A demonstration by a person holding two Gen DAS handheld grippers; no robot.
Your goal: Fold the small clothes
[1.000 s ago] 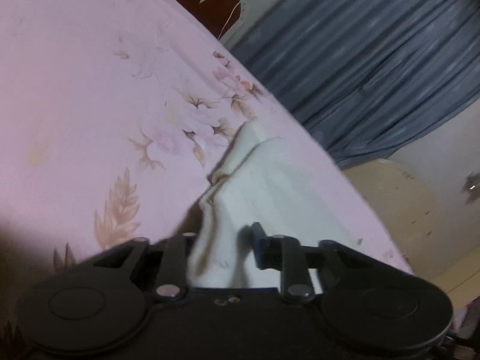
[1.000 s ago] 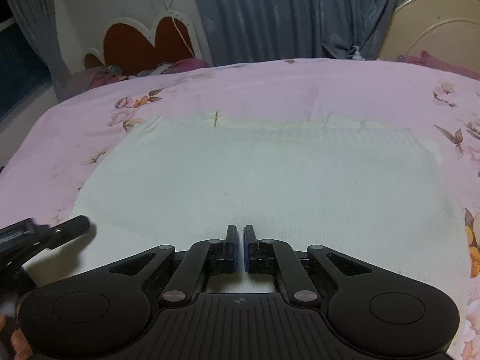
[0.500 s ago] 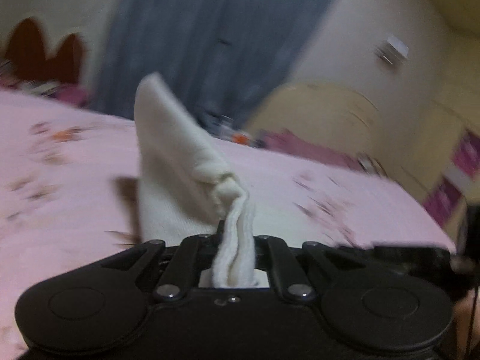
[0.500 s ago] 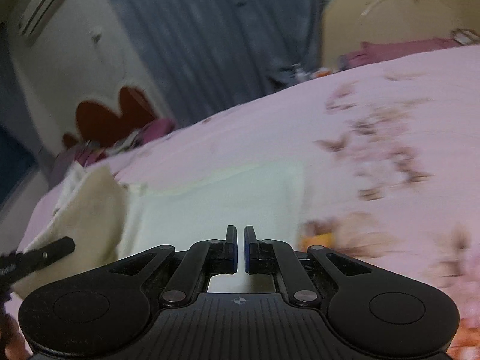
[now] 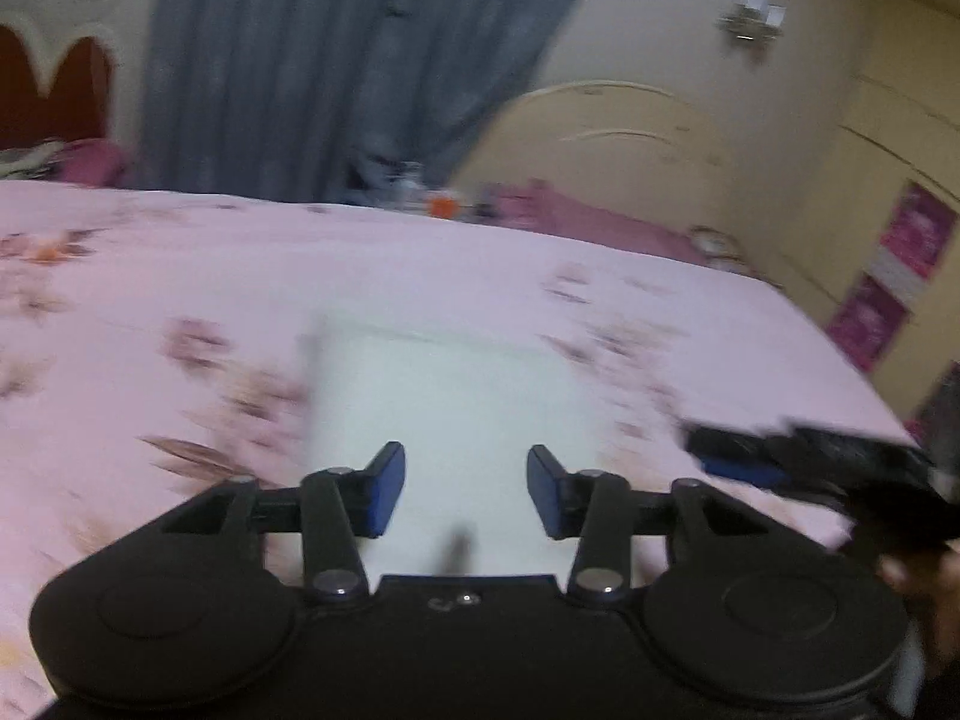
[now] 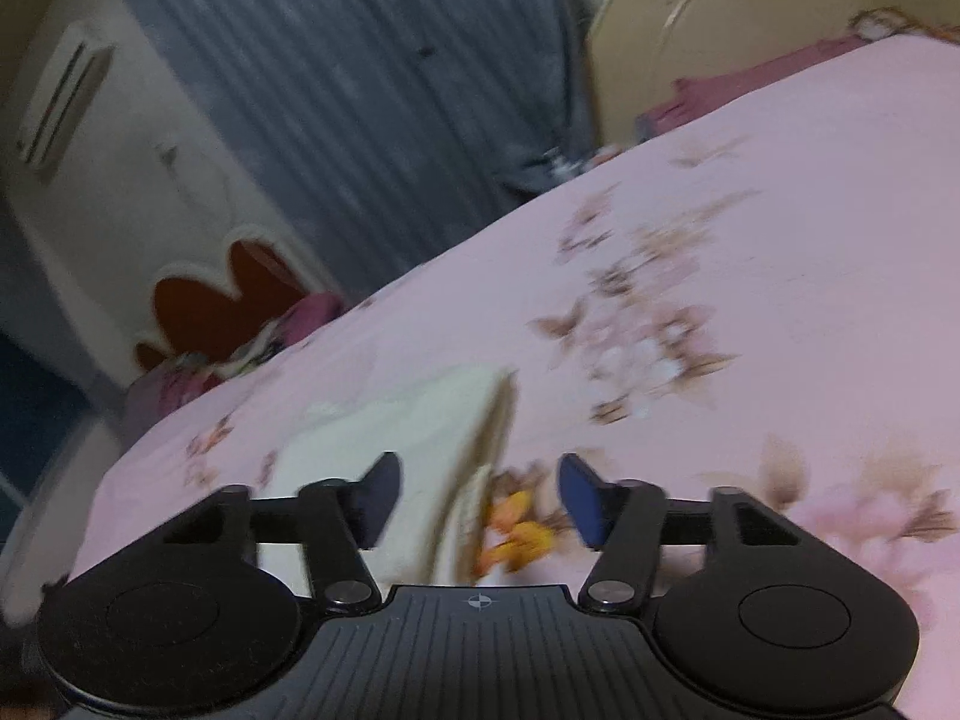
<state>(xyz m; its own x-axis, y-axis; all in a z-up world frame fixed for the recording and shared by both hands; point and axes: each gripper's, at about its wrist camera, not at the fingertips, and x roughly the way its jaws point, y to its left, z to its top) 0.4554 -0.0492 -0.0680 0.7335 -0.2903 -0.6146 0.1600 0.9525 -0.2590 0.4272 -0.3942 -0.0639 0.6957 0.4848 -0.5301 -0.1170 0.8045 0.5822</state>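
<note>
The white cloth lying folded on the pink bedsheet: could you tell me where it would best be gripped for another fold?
Probably the near right edge of the white cloth, where layered edges stack. The right gripper is open around it; slide one finger under from the bare bedsheet side.

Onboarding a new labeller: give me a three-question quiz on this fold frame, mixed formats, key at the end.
1. True or false: the left gripper is clamped on the white cloth.
2. Multiple choice. The cloth lies on: A) a wooden table B) a pink floral bedsheet C) a grey carpet.
3. Fill in: in the right wrist view, the right gripper has its jaws ____, straddling the cloth's folded edge.

Key: 1 false, its jaws stand apart with nothing between them; 2 B; 3 open.
</note>
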